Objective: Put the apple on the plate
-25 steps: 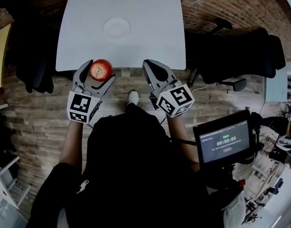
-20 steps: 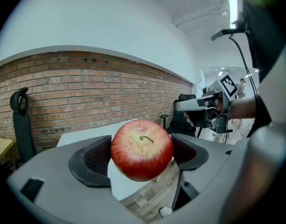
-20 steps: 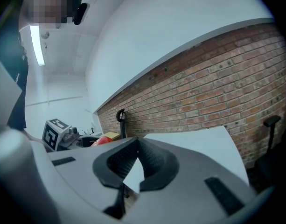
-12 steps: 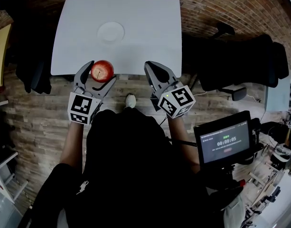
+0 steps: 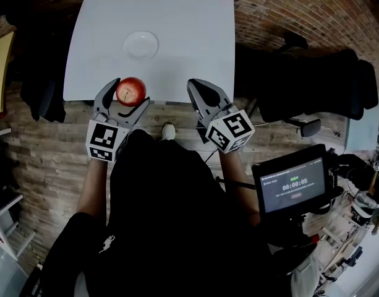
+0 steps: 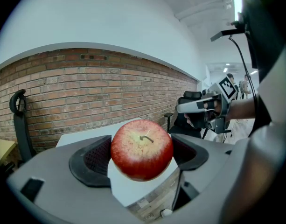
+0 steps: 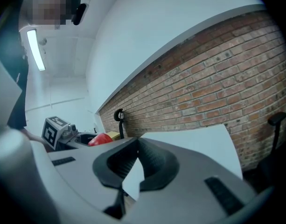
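Brick-walled room, white worktop [image 5: 195,36]. The left tool [image 5: 128,96] clamps the apple [image 5: 131,90], now edged over the worktop's near edge toward the empty plate [image 5: 141,44] at its centre. Right tool [image 5: 194,85] closed, empty.

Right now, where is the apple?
In the head view the apple is at the left, held in the left gripper, at the near edge of the table, short of the plate.

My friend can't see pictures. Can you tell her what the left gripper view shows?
A red apple with a short stem is pinched between the two dark pads of the left tool, held in the air. Behind it are a white table and a brick wall, and the right tool shows at the right.
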Action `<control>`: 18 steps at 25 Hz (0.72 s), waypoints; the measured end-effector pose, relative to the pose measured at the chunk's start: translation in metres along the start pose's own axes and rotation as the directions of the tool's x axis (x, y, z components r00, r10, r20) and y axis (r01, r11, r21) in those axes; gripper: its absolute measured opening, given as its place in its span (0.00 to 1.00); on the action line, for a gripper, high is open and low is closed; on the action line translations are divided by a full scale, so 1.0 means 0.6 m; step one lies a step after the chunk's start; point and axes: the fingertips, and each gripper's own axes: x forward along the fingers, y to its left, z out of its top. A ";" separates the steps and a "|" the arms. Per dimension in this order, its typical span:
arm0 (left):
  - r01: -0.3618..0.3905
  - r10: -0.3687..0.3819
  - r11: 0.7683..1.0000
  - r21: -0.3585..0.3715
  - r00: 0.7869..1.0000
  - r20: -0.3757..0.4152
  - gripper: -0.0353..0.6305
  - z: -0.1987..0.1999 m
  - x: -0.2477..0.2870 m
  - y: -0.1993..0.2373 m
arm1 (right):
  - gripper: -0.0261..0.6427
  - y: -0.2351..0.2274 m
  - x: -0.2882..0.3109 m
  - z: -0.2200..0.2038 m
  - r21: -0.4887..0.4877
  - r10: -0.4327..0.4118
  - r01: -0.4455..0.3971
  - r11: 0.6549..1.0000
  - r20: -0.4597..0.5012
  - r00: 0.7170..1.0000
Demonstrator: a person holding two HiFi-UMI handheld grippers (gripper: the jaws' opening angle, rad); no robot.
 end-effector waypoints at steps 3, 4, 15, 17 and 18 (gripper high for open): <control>0.002 -0.002 1.000 -0.001 1.000 -0.001 0.66 -0.003 0.002 -0.005 | 0.04 -0.006 -0.004 -0.001 -0.002 -0.006 0.006 1.000 -0.001 1.000; 0.001 -0.001 1.000 -0.001 1.000 -0.001 0.66 -0.003 0.001 -0.006 | 0.04 -0.008 -0.005 -0.001 -0.001 -0.008 0.008 1.000 -0.001 1.000; -0.008 0.008 1.000 0.022 1.000 -0.024 0.66 -0.007 0.000 -0.010 | 0.04 -0.011 -0.012 0.000 0.010 0.003 -0.003 1.000 0.013 1.000; -0.004 0.005 1.000 0.027 1.000 -0.025 0.66 -0.005 0.000 -0.011 | 0.04 -0.007 -0.009 0.001 0.010 0.010 -0.010 1.000 0.016 1.000; -0.002 0.003 1.000 0.029 1.000 -0.026 0.66 -0.005 0.001 -0.011 | 0.04 -0.005 -0.007 0.002 0.010 0.013 -0.013 1.000 0.018 1.000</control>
